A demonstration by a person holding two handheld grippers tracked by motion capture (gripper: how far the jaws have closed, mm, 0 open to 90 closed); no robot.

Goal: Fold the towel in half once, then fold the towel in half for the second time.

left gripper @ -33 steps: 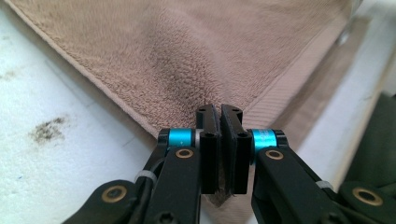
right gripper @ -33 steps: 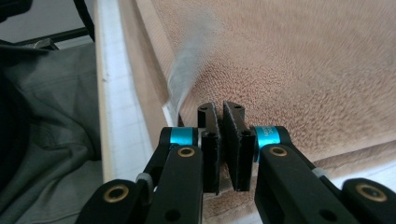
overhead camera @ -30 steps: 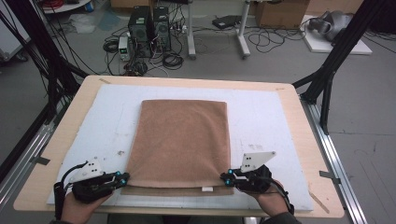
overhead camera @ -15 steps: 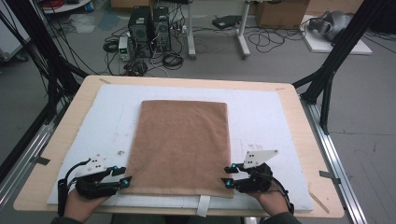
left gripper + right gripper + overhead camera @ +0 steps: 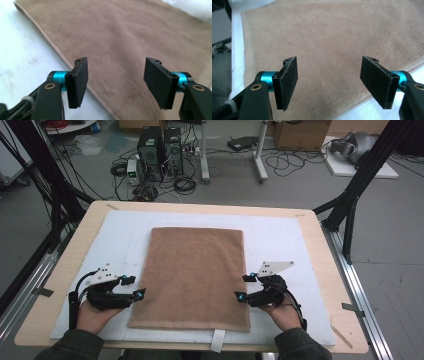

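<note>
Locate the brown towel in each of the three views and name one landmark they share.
High view: the brown towel lies flat mid-table on the white mat, between the left gripper and the right gripper.
Left gripper view: towel fills the upper right, its long edge running diagonally past the left finger.
Right gripper view: towel spans the centre behind both fingers.
Shared landmark: the towel's edge against the white mat.

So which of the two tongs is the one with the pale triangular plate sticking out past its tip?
The right tongs, beside the brown towel's right edge. Its plate juts out to the right; the left tongs carry theirs flatter, over the hand.
</note>
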